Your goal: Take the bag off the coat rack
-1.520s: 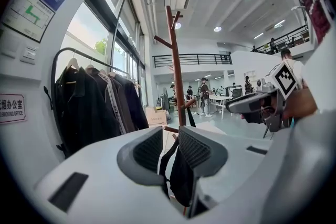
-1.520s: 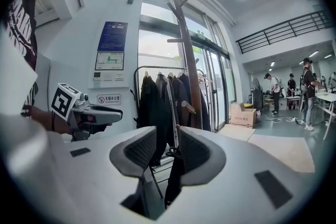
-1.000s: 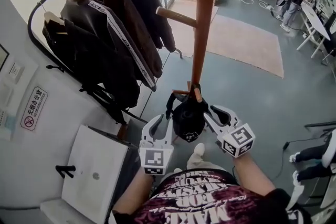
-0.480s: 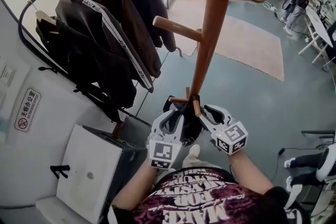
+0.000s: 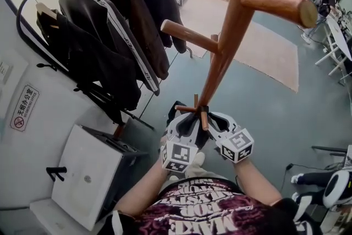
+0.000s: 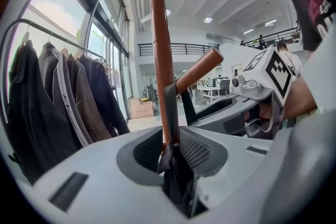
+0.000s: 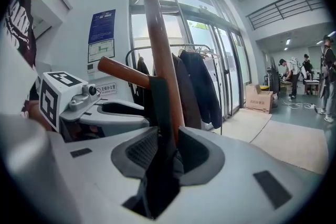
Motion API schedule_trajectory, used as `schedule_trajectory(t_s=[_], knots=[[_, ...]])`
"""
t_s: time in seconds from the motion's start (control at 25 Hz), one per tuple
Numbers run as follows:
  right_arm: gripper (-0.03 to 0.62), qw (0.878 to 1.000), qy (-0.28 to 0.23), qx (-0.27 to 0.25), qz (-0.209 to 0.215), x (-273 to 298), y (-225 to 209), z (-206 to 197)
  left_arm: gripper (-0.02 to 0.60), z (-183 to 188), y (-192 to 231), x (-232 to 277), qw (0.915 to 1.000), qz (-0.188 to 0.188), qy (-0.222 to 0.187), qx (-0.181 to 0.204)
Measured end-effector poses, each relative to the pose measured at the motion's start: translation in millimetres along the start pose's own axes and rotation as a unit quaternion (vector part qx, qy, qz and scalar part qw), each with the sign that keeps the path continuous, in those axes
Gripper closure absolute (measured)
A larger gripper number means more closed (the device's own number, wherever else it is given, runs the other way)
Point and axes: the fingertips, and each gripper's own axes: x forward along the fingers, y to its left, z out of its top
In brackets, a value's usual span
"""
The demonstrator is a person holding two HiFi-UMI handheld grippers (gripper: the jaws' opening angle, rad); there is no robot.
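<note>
L side: left gripper [image 6: 170, 156] has its jaws clamped on the bag strap [image 6: 169, 107], fabric bunched between the pads, right by the rack pole [image 6: 161, 60]. The bag [image 5: 177, 109] hangs low on the coat rack, near the person. In head view its body is mostly hidden behind both grippers. The strap runs up to the slanted peg [image 6: 198, 67]. R side: right gripper [image 7: 165, 153], jaws closing w/ the same black strap between them. Its pads don't look to be fully biting yet.

Step in hand, imo: secure the grip, then unhook.
- Let the right side finish clamping before any lift.
- Raise both together, up and out along the peg toward its tip. The peg slopes upward, so a flat pull away from the pole prob snags.
- Keep both hands level so the loop doesn't twist.
- No sideways yank — the rack is tall and could rock.

Vs 1 s ago: grippers were spread either side of the bag, jaws open, bag body in plain sight between them. Now both sit tight in by the pole, close beside each other. Head cam is also nearer the rack — the upper peg [image 5: 278, 7] looms bigger at right.
</note>
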Motion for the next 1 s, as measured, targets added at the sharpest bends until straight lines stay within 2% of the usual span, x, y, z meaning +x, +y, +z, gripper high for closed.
schedule_trajectory(t_s=[0.2, 0.4, 0.48, 0.76, 1.0], knots=[[0.486, 1.000, 0.009, -0.003, 0.003, 12, -2, -9, 0.504, -8, 6, 14, 0.9998, 0.015, 0.008, 0.003], [0.551, 1.000, 0.015, -0.015, -0.019, 12, -8, -17, 0.564, -11, 5, 19, 0.9997, 0.026, 0.001, 0.000], [0.583, 0.999, 0.016, -0.022, -0.029, 12, -8, -16, 0.571, -12, 7, 18, 0.9995, 0.030, 0.000, -0.009], [0.585, 0.999, 0.017, 0.036, -0.031, 2, -10, -16, 0.572, -10, 13, 7, 0.9990, 0.023, -0.004, -0.039], [0.586, 0.999, 0.000, 0.039, -0.034, -15, -1, -4, 0.572, 6, 8, -13, 0.9986, 0.012, -0.018, -0.048]])
